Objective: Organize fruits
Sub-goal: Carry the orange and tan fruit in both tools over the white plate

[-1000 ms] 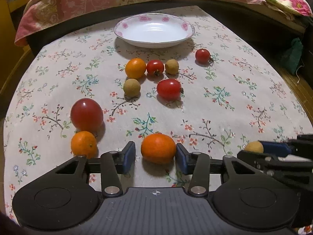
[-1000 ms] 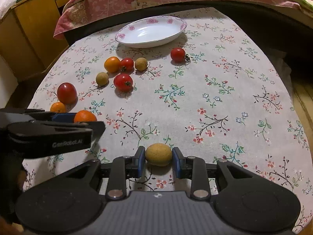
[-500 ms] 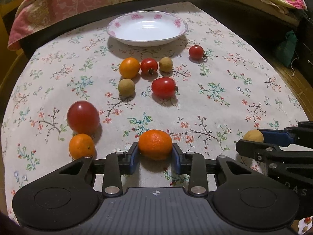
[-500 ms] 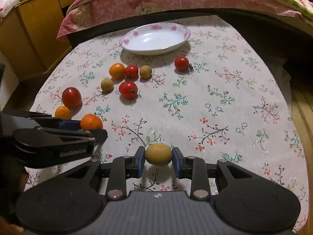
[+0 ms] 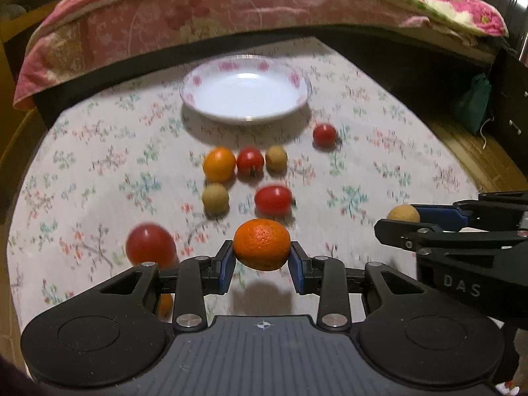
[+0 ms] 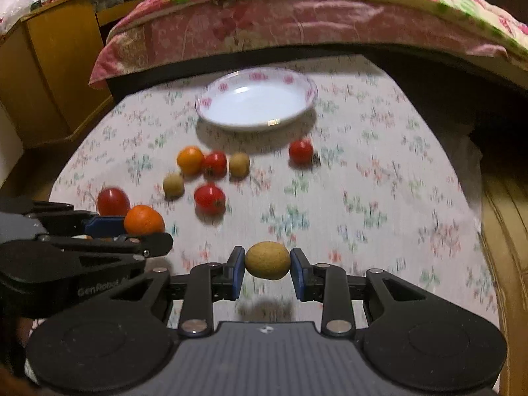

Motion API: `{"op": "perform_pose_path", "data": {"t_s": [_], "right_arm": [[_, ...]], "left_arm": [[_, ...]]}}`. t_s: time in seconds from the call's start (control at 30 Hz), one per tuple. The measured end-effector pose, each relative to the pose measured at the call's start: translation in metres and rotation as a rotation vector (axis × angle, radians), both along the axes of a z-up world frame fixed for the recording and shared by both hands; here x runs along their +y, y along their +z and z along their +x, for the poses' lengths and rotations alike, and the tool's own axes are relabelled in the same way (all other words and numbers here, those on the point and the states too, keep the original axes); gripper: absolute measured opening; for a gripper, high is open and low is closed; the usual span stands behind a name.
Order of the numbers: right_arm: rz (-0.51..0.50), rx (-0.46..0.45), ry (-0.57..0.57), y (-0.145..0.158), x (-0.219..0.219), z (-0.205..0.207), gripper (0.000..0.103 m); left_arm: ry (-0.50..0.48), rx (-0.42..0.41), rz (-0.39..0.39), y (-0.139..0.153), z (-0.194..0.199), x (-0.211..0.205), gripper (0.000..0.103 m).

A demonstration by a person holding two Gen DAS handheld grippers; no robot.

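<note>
My left gripper (image 5: 262, 260) is shut on an orange mandarin (image 5: 261, 243) and holds it above the flowered tablecloth (image 5: 379, 165); its shadow lies below. My right gripper (image 6: 267, 269) is shut on a tan longan (image 6: 267, 260), also lifted. Each gripper shows at the edge of the other's view: the right gripper (image 5: 409, 217) and the left gripper (image 6: 132, 227). A white plate with pink flowers (image 5: 246, 94) stands empty at the far side of the table. Between it and me lie red tomatoes (image 5: 273, 199), an orange fruit (image 5: 219, 164) and two longans (image 5: 215, 198).
A large red tomato (image 5: 150, 246) lies at the left, with a small orange (image 5: 164, 303) half hidden behind my left finger. A lone cherry tomato (image 5: 324, 134) lies right of the plate. A bed with a pink quilt (image 5: 198, 16) runs behind the table. A wooden cabinet (image 6: 49, 66) stands at left.
The left gripper closed on the mandarin and lifted it off the cloth. The right gripper lifted the longan too. Both views rose and tilted toward the plate.
</note>
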State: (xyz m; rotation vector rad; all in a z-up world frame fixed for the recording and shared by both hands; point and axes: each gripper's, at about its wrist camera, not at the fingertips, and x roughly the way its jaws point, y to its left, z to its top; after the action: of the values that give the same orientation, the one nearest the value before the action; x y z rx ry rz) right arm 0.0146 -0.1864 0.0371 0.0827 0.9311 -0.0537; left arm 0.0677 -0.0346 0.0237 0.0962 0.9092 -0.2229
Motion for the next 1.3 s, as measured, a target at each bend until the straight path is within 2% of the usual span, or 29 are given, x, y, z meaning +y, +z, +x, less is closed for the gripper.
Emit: {"op": "perform_pose_path", "data": {"t_s": [0.37, 0.77, 1.0, 1.3], "right_arm": [[-0.011, -0.02, 0.014, 0.009, -0.004, 0.049, 0.029], [0.002, -0.07, 0.014, 0.009, -0.023, 0.138, 0.029], [-0.008, -0.081, 0.044, -0.004, -0.032, 0.179, 0.029], [-0.004, -0.074, 0.077, -0.022, -0.038, 0.202, 0.029]], "left_arm": [[-0.015, -0.037, -0.028, 0.011, 0.041, 0.0, 0.042], [0.003, -0.099, -0.013, 0.021, 0.116, 0.002, 0.041], [0.007, -0.092, -0.002, 0.011, 0.151, 0.003, 0.041], [0.022, -0.061, -0.003, -0.003, 0.171, 0.006, 0.041]]}}
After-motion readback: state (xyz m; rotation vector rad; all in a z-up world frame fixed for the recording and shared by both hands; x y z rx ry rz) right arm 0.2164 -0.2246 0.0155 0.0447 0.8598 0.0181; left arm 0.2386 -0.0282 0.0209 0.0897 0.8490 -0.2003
